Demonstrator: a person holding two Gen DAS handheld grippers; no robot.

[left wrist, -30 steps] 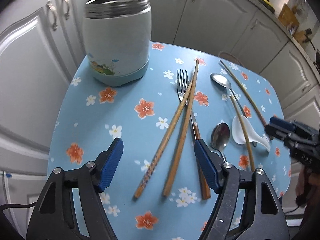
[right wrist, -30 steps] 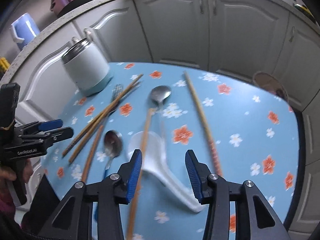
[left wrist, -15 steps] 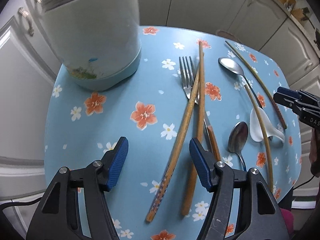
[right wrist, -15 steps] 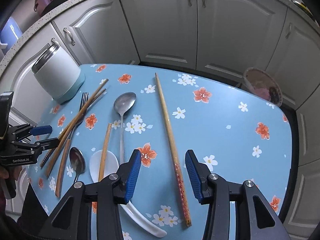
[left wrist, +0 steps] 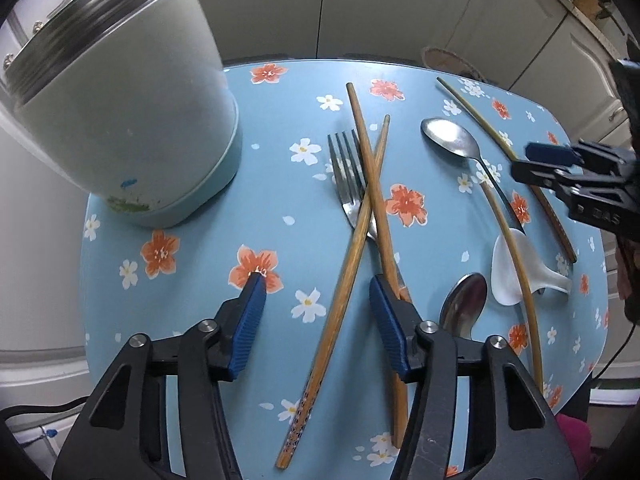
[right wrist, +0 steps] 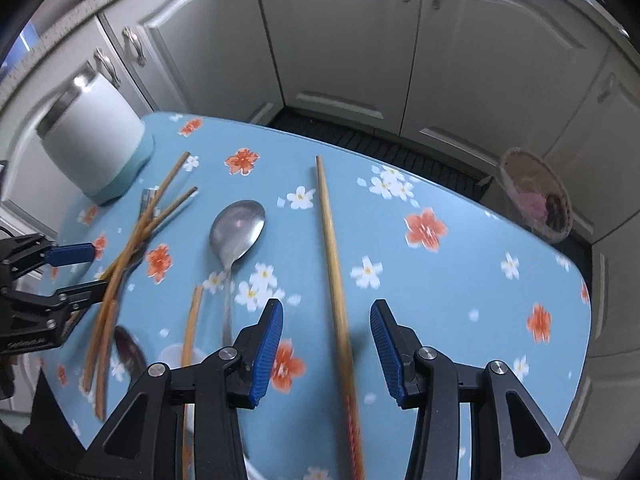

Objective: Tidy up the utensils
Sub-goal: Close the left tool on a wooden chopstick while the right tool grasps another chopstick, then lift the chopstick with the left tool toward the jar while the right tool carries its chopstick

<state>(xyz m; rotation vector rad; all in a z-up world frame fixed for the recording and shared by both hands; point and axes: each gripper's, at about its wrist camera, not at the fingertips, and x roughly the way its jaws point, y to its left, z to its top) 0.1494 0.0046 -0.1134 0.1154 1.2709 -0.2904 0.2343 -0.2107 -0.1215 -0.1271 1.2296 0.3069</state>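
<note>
My left gripper [left wrist: 316, 292] is open and empty, low over two crossed wooden chopsticks [left wrist: 356, 232] that lie on a fork [left wrist: 346, 176]. One chopstick runs between its fingers. A pale steel-rimmed canister [left wrist: 120, 120] stands at the far left. A steel spoon [left wrist: 452, 136], a small spoon [left wrist: 464, 300] and a white ceramic spoon [left wrist: 512, 276] lie to the right. My right gripper [right wrist: 326, 320] is open and empty, straddling a single chopstick [right wrist: 332, 248]. The steel spoon [right wrist: 236, 228] lies left of it.
The utensils lie on a small blue flowered table [right wrist: 460, 280] ringed by white cabinets [right wrist: 352, 40]. A round woven stool [right wrist: 536, 196] stands past the far right edge. Another chopstick [left wrist: 516, 260] rests across the white spoon. My right gripper shows at the left view's right edge [left wrist: 560, 172].
My left gripper moved forward and lower over the crossed chopsticks, nearer the canister. My right gripper swung right from the white spoon and now straddles the single chopstick.
</note>
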